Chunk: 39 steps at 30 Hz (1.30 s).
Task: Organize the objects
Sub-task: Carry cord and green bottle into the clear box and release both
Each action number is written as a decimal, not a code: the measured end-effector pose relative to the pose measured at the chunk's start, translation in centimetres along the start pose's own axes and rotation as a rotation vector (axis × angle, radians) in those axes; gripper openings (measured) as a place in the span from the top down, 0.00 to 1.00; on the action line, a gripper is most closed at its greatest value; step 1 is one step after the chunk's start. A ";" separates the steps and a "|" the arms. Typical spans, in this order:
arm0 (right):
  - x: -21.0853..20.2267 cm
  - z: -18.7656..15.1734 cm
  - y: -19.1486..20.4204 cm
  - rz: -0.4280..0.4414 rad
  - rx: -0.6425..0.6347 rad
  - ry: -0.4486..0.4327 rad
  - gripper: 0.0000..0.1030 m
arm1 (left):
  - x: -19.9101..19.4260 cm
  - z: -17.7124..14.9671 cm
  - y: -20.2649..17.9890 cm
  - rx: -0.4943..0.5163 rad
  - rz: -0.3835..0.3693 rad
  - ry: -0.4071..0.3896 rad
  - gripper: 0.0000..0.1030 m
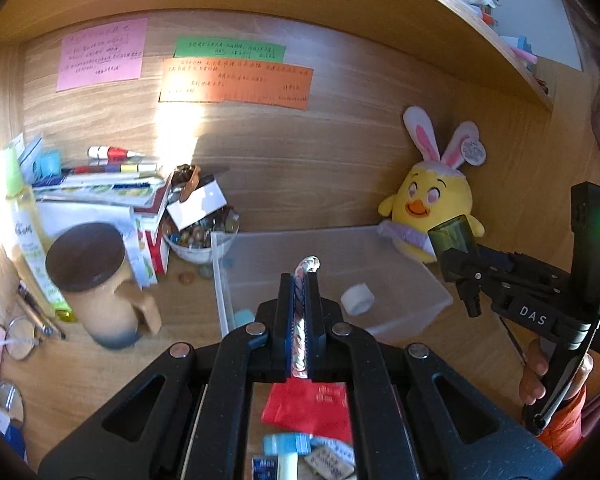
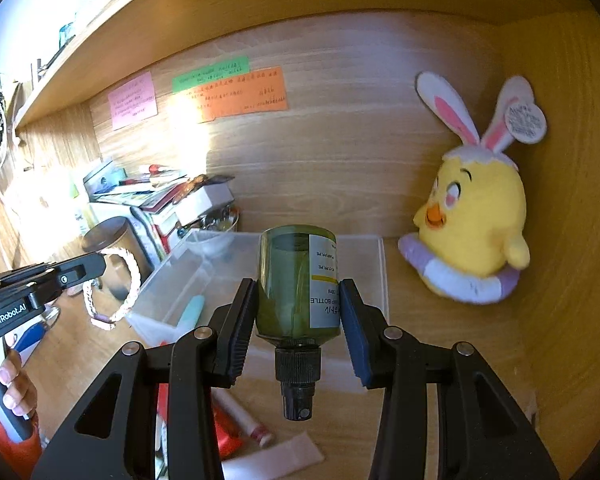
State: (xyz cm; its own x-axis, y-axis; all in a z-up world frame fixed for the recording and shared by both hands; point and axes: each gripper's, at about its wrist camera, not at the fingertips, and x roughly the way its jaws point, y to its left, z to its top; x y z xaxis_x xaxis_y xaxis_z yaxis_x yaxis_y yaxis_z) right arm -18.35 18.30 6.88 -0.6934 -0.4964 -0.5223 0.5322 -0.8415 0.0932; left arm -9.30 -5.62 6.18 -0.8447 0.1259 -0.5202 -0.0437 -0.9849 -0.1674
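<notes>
— What's the left claw (image 1: 300,280) got?

— A braided bracelet (image 1: 305,270), pink and white strands, pinched tight at centre frame above the clear plastic bin (image 1: 432,280).

— And the right claw (image 2: 298,320)?

— Clamped on a green bottle (image 2: 288,280), held upside down, black pump cap pointing at the lens, white label turned right. It sits at mid-frame over the desk (image 2: 440,320), bin behind, yellow chick toy (image 2: 472,216) at right.

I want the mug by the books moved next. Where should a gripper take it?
Grip the mug by its handle, coming from the front right where the handle sticks out. Its dark lid covers the rim, and the body looks too wide for the jaws.
</notes>
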 end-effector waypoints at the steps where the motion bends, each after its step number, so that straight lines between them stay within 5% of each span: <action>1: 0.2 0.2 0.0 -0.001 -0.003 -0.001 0.63 | 0.3 0.3 0.0 0.001 0.003 0.001 0.97; 15: 4.6 2.2 0.0 -0.045 -0.063 0.044 0.63 | 5.7 2.0 0.2 0.011 0.054 0.062 0.97; 39: 11.8 -1.5 0.3 -0.067 -0.127 0.260 0.63 | 12.3 -1.2 -0.7 0.049 -0.003 0.265 0.97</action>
State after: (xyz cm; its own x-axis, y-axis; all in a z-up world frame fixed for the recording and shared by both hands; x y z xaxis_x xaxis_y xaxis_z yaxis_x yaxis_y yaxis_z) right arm -25.68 12.54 -0.56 -0.5896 -0.3556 -0.7252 0.5575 -0.8288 -0.0469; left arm -19.03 -3.25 -1.08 -0.6761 0.1487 -0.7217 -0.0767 -0.9883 -0.1318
